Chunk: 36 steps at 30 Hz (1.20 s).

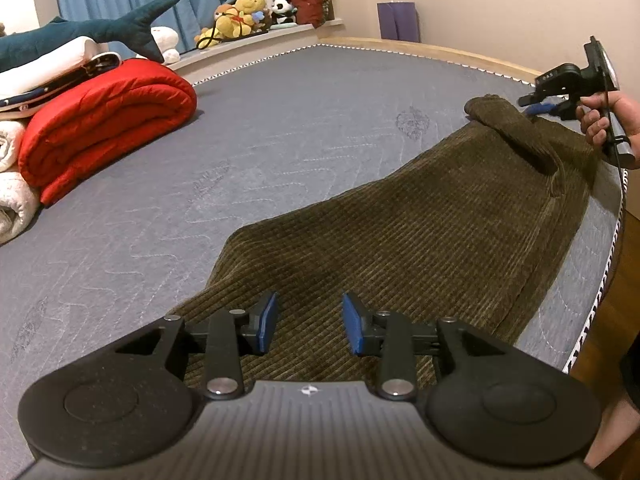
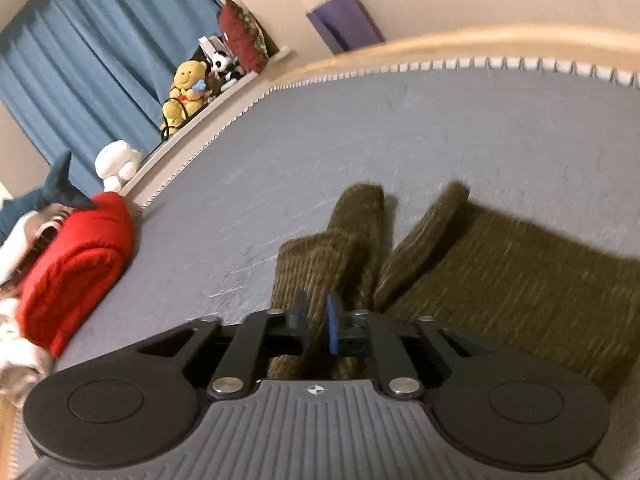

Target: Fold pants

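Note:
Brown corduroy pants [image 1: 420, 232] lie stretched across the grey mattress [image 1: 240, 140], from the near edge toward the right. My left gripper [image 1: 310, 326] is open just above the near end of the pants, with nothing between its blue pads. My right gripper [image 1: 540, 106] shows at the far right, held by a hand at the other end of the pants. In the right wrist view my right gripper [image 2: 318, 326] is shut on a raised fold of the pants [image 2: 328, 256]; the rest of the pants [image 2: 520, 280] lies to the right. That view is blurred.
A rolled red quilt [image 1: 108, 120] and white bedding [image 1: 12, 200] sit at the left of the mattress, with a plush shark [image 1: 80, 32] above. Soft toys [image 1: 244, 12] line the sill by blue curtains. The mattress edge [image 1: 600, 280] runs along the right.

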Available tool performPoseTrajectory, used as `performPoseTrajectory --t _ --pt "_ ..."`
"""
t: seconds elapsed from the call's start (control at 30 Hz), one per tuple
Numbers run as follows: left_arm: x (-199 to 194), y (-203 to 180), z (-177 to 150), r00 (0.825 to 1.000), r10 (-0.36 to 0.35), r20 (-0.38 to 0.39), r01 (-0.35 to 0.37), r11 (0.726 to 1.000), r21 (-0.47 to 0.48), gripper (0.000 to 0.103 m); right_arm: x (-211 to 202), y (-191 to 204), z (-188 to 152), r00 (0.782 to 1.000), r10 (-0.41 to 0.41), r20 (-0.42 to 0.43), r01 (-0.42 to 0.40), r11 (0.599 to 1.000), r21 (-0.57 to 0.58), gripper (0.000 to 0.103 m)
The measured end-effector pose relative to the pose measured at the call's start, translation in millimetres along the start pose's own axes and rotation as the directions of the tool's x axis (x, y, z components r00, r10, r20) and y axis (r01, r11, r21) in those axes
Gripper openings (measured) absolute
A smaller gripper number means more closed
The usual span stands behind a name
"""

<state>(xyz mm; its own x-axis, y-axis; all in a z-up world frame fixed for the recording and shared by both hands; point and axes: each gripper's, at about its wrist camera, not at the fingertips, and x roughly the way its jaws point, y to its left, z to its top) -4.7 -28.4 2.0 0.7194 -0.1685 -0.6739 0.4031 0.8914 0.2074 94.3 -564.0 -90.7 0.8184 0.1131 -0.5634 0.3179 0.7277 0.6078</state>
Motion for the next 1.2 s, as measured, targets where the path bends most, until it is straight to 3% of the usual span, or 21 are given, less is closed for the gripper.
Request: performPoseTrajectory --t 0.03,0.07,0.17,0.27,0.3,0.33,0.5,0.57,0.63,0.73,0.77,0.87,1.07,1.17,1.2 --pt "0 0 0 1.000 0.002 0.000 -0.002 1.000 0.001 0.041 7 0 -1 1.000 0.011 -0.024 -0.011 1.000 0.013 0.042" --pt "1 0 1 1.000 0.002 -0.001 -0.002 1.000 0.001 0.041 12 0 -2 0.999 0.014 -0.036 -0.013 1.000 0.020 0.044" --pt "4 1 0 1.000 -0.001 -0.006 0.001 1.000 -0.003 0.042 25 4 -5 0.998 0.022 -0.051 -0.021 0.999 0.034 0.044" --pt "9 -1 0 1.000 -0.016 -0.025 0.015 1.000 -0.007 0.042 31 6 -4 0.998 -0.032 -0.045 0.033 0.999 0.021 0.043" --pt "11 -3 0 0.999 -0.021 -0.032 0.021 1.000 -0.004 0.042 31 6 -4 0.998 -0.027 -0.048 0.028 0.999 0.020 0.028" --pt "12 -6 1 0.999 -0.028 -0.035 0.028 1.000 0.002 0.042 29 6 -4 0.999 -0.021 -0.047 0.022 1.000 0.018 0.007" --pt "14 -27 8 0.997 -0.070 -0.024 0.071 0.996 0.045 0.042 -33 3 -6 0.992 -0.056 0.113 0.057 0.998 -0.002 0.006" --pt "14 -37 13 0.996 -0.093 -0.010 0.093 0.994 0.063 0.042 -66 -5 -18 0.972 -0.120 0.202 0.120 0.993 0.009 0.006" --pt "15 -45 17 0.993 -0.117 0.000 0.116 0.990 0.081 0.043 -94 -21 -35 0.937 -0.228 0.264 0.225 0.973 0.043 0.005" --pt "19 -56 21 0.988 -0.155 -0.002 0.154 0.982 0.111 0.044 -110 -52 -51 0.888 -0.398 0.232 0.383 0.917 0.109 0.000" --pt "21 -59 21 0.986 -0.166 -0.006 0.166 0.979 0.119 0.044 -109 -68 -52 0.887 -0.418 0.196 0.396 0.907 0.140 0.000" --pt "29 -69 20 0.980 -0.197 -0.036 0.200 0.971 0.131 0.045 -100 -113 -49 0.914 -0.396 0.085 0.364 0.896 0.256 0.004" --pt "41 -74 13 0.952 -0.298 -0.068 0.303 0.947 0.103 0.044 -91 -115 -41 0.953 -0.284 0.109 0.252 0.937 0.241 0.005" --pt "43 -76 8 0.933 -0.356 -0.052 0.360 0.924 0.125 0.041 -78 -107 -33 0.956 -0.286 0.072 0.269 0.946 0.180 0.009" --pt "44 -77 4 0.927 -0.372 -0.055 0.376 0.916 0.142 0.041 -75 -110 -34 0.954 -0.295 0.055 0.280 0.942 0.184 0.015"
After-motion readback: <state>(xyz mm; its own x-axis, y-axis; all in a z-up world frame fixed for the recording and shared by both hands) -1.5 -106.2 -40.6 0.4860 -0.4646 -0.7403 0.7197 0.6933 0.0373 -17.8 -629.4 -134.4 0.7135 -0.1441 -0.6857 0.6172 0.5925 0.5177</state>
